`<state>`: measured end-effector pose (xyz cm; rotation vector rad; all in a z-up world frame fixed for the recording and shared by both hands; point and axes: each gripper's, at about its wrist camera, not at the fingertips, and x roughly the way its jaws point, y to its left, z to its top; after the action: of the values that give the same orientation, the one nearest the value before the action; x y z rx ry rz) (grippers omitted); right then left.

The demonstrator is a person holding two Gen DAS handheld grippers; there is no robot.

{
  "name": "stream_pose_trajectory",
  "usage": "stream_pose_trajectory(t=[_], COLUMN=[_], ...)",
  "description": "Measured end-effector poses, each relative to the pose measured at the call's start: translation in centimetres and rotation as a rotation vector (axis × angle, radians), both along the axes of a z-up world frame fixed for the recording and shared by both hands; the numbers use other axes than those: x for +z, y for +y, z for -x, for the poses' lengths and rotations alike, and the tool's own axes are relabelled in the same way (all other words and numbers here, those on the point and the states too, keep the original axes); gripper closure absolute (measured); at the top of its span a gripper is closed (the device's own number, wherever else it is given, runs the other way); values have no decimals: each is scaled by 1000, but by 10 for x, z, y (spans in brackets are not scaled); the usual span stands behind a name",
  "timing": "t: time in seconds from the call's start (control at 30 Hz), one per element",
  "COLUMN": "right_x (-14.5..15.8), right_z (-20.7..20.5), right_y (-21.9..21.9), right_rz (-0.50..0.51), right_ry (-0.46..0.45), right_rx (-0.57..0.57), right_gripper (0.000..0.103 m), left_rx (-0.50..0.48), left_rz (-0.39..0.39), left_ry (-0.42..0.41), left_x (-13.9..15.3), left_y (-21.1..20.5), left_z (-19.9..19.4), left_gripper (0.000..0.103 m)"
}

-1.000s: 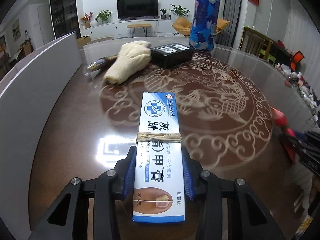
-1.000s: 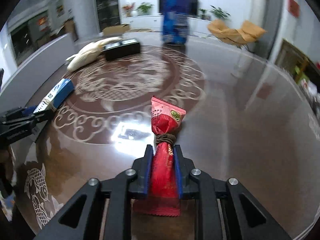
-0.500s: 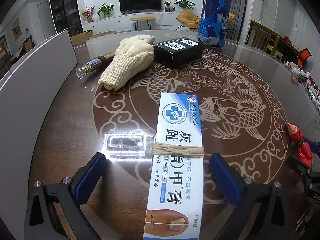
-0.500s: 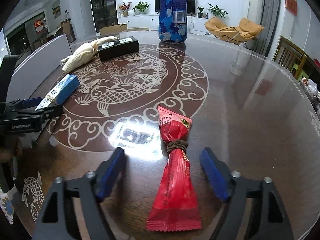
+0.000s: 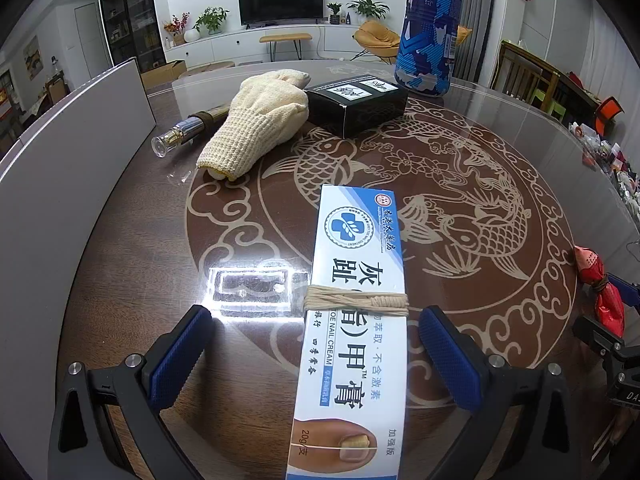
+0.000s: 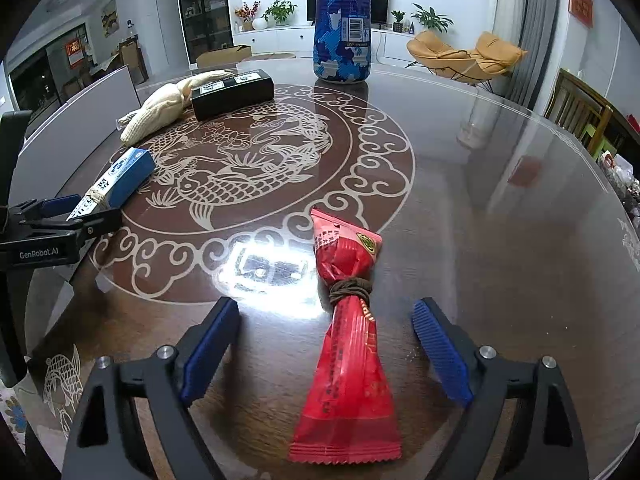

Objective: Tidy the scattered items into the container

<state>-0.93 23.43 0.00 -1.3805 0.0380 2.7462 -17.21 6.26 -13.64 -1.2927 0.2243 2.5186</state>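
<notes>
I have just let go with both claws. My left claw (image 5: 312, 354) stands wide around the cream box (image 5: 354, 320), lower centre; my right claw (image 6: 326, 350), jaws opening, straddles the red packet (image 6: 348, 344). Both rest on the table (image 6: 500, 220), neither in a container.

Dim room, tabletop (image 5: 132, 272) glare, fisheye warp
</notes>
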Motion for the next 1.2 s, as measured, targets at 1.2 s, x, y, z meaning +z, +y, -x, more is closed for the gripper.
stream_pose_trajectory(t=[1.2], right_x=[-1], right_z=[3], right_y=[1], right_rz=[0], right_ry=[-5], right_rx=[-9], right_gripper=[10], left_rx=[0], left_rz=[0], left_ry=[0], left_x=[0], left_y=[0], left_z=[-1], left_gripper=[0])
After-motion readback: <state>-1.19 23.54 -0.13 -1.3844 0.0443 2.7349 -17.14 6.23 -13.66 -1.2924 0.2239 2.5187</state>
